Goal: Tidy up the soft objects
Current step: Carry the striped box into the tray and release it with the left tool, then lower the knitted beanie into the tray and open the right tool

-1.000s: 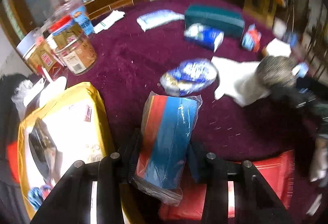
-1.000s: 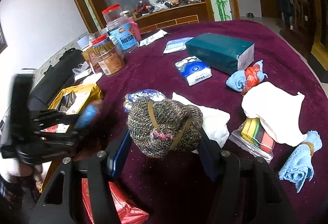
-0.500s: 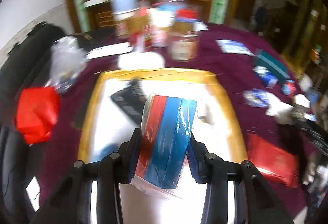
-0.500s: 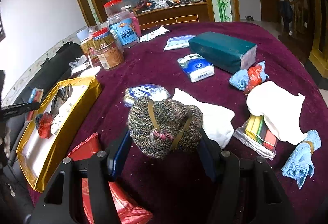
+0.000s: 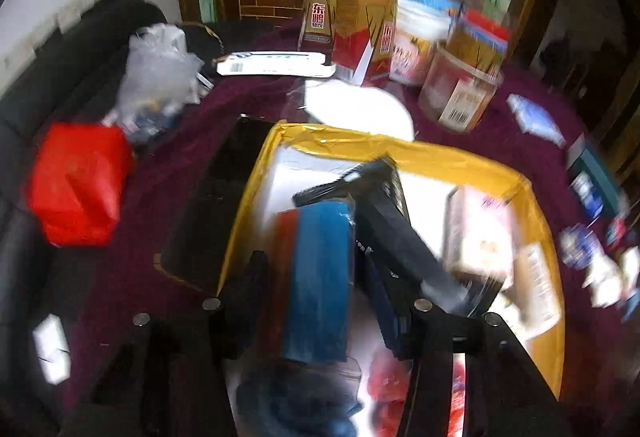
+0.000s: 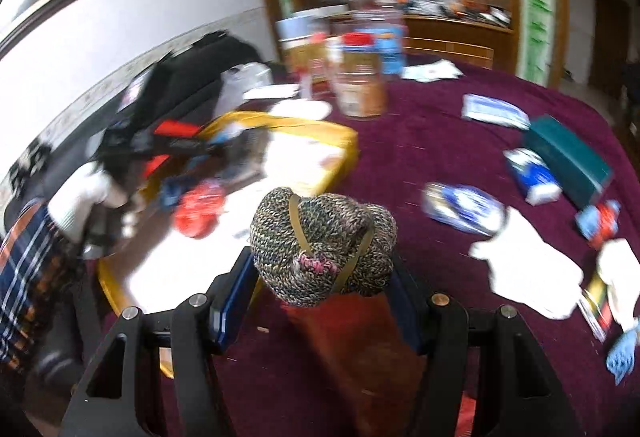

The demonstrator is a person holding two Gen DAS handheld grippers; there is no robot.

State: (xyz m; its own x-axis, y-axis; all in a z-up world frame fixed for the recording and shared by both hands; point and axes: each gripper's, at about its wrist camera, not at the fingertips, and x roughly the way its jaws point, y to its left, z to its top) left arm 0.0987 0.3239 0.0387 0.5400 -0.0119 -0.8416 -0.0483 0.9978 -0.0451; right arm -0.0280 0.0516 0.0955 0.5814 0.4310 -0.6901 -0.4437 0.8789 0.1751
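Left gripper (image 5: 316,301), now over the yellow-rimmed box (image 5: 400,147) rather than the open purple tablecloth (image 5: 168,165) where it was a second ago: its jaws are opening, with the bagged red-and-blue cloth pack (image 5: 316,277) between them and a gap showing on both sides. The pack seems to be released into the box, so one soft item is nearly sorted.

Right gripper (image 6: 322,293), half open and clamped on the knitted bundle (image 6: 320,241), has swung left from mid-table to just beside the box's near right rim; this bundle is probably next to go in.

The box already holds a black carton (image 5: 384,221) right of the pack and red and blue items at its near end, leaving bare floor mainly on the far left. Jars (image 5: 460,93) crowd the far rim; a red bag (image 5: 76,185) lies left, well apart.
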